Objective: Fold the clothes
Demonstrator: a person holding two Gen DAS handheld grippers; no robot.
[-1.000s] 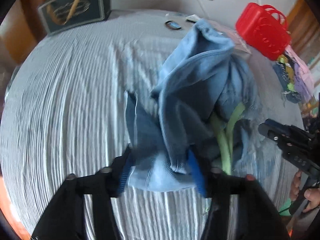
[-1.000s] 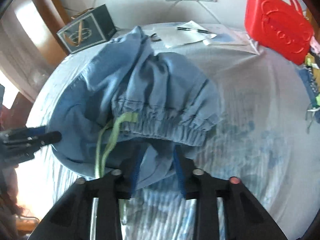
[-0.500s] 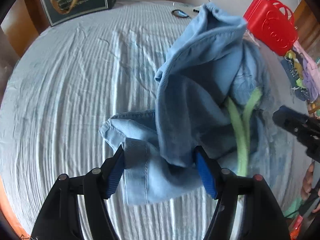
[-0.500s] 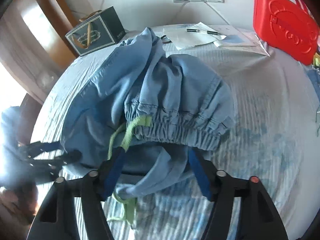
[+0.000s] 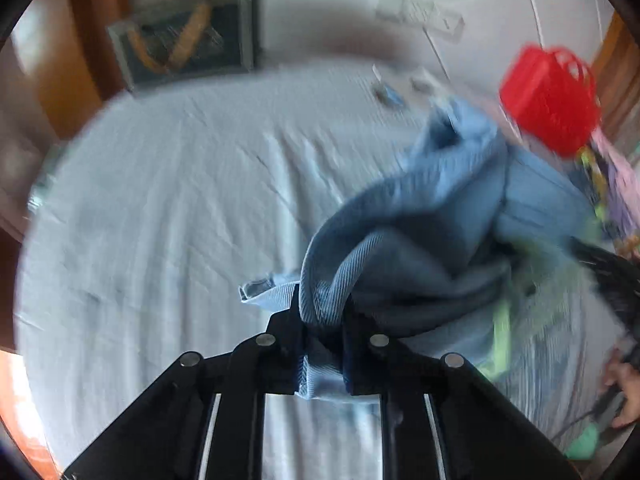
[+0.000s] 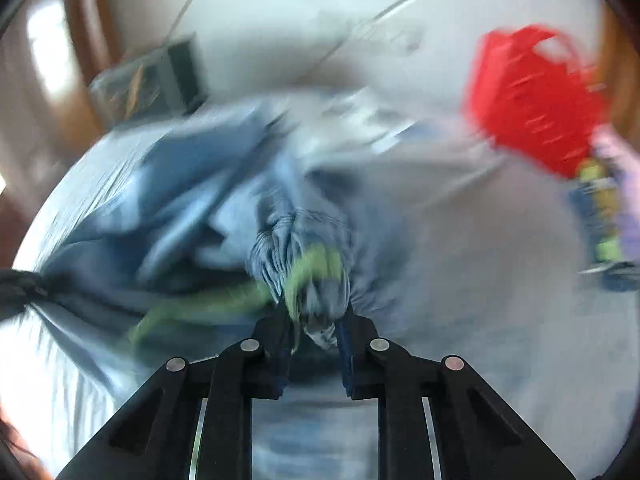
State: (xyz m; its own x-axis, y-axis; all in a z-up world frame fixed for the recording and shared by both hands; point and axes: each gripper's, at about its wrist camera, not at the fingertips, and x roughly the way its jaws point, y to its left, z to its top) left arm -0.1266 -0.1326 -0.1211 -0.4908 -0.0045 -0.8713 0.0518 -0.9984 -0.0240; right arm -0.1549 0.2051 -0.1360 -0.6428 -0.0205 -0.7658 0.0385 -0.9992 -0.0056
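Observation:
A pair of light blue shorts [image 5: 440, 208] with a green drawstring [image 5: 500, 332] lies bunched on the pale striped bed sheet [image 5: 160, 220]. My left gripper [image 5: 322, 316] is shut on a fold of the shorts' fabric. In the right wrist view my right gripper [image 6: 316, 320] is shut on the gathered elastic waistband of the shorts [image 6: 192, 184], beside the green drawstring [image 6: 312, 268]. The fabric stretches between the two grippers. Both views are blurred by motion. The right gripper shows dimly at the right edge of the left wrist view [image 5: 608, 272].
A red plastic basket [image 5: 552, 100] stands at the back right, with colourful clothes [image 5: 616, 184] beside it. A dark box [image 5: 188, 40] stands at the back left against the wall. Papers [image 6: 368, 116] lie at the far edge. Wall sockets [image 5: 420, 12] are above.
Both grippers have closed from open onto the shorts: the left on a fold, the right on the waistband. Both are moving fast, and the fabric is now pulled up between them.

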